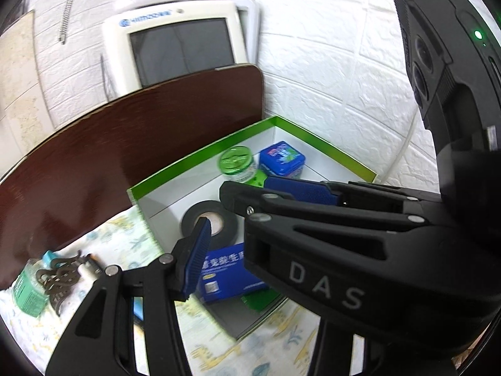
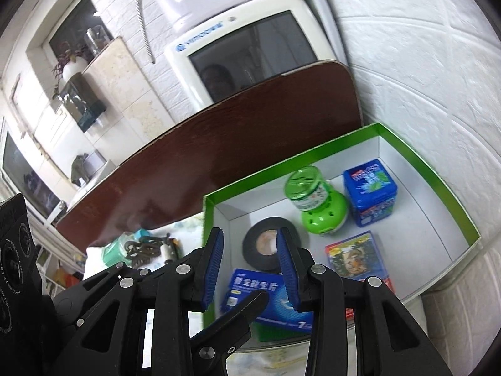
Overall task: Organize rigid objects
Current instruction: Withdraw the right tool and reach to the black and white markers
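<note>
A white box with a green rim (image 2: 438, 181) (image 1: 188, 163) holds a black tape roll (image 2: 269, 244) (image 1: 209, 222), a green jar (image 2: 313, 200) (image 1: 238, 163), a blue tin (image 2: 369, 191) (image 1: 281, 158), a flat blue box (image 2: 250, 288) (image 1: 225, 269) and a picture card pack (image 2: 353, 257). My right gripper (image 2: 250, 233) hovers over the box's near left corner, open and empty. My left gripper (image 1: 250, 222) is beside it, open with a bare pad (image 1: 197, 250). Its other finger is hidden behind the right gripper's body (image 1: 328, 282). A green bottle (image 1: 28, 288) (image 2: 116, 250) and a dark metal ornament (image 1: 62, 279) (image 2: 141, 250) lie on the cloth, left of the box.
A dark brown board (image 1: 125, 144) (image 2: 250, 131) leans behind the box, with a white screen unit (image 1: 175, 47) (image 2: 250, 47) behind it. A white brick-pattern wall (image 1: 344, 78) closes the right side. A patterned cloth (image 1: 125, 241) covers the surface.
</note>
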The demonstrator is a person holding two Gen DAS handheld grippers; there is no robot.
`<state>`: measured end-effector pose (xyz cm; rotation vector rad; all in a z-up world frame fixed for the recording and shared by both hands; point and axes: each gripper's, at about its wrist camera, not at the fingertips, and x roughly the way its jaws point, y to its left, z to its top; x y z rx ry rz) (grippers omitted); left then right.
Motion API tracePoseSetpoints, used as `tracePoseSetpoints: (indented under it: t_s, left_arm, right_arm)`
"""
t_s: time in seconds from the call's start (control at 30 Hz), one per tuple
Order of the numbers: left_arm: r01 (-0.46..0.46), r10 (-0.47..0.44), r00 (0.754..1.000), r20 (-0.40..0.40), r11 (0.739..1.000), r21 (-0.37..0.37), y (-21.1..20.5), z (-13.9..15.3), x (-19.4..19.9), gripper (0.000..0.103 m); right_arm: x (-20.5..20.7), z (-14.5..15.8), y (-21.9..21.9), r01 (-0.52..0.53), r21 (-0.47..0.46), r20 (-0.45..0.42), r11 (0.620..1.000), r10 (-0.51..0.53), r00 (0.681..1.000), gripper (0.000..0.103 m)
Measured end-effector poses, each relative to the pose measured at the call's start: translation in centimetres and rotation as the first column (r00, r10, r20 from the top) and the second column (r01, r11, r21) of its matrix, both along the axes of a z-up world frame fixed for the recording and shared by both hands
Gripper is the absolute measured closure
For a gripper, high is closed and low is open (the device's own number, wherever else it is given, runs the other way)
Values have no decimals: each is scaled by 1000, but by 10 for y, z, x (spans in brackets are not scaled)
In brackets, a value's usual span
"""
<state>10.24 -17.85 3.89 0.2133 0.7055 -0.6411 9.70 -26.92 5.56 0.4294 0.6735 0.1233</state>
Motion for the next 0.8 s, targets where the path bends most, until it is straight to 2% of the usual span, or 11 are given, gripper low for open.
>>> tracePoseSetpoints:
  t_s: [0.13,0.23,0.33,0.47,0.57,0.8]
  left_arm:
    - [-41,41,999,14,999,-22,28,5,-7,54]
    - [-121,122,992,21,992,-27,59,6,-7,51]
    - [-238,238,971,-7,971,-26,99,-5,2,50]
    - [-365,361,925,-121,931,-12,150,-37,16,50]
    - [-395,388,904,-177,919,-3,166,-58,22,50]
    - [-417,400,883,-246,909,-15,185,-83,36,50]
  right_arm:
    - [0,7,24,-40,-16,10,999,40,999,64]
    - [1,12,45,-80,-29,17,996,80,997,64]
    - [5,13,70,-123,-51,15,991,124,992,64]
    - [15,6,102,-174,-75,-20,982,173,985,65]
    - [25,-3,124,-199,-99,-61,975,194,979,65]
    - [57,-30,162,-243,-179,-175,953,213,961,64]
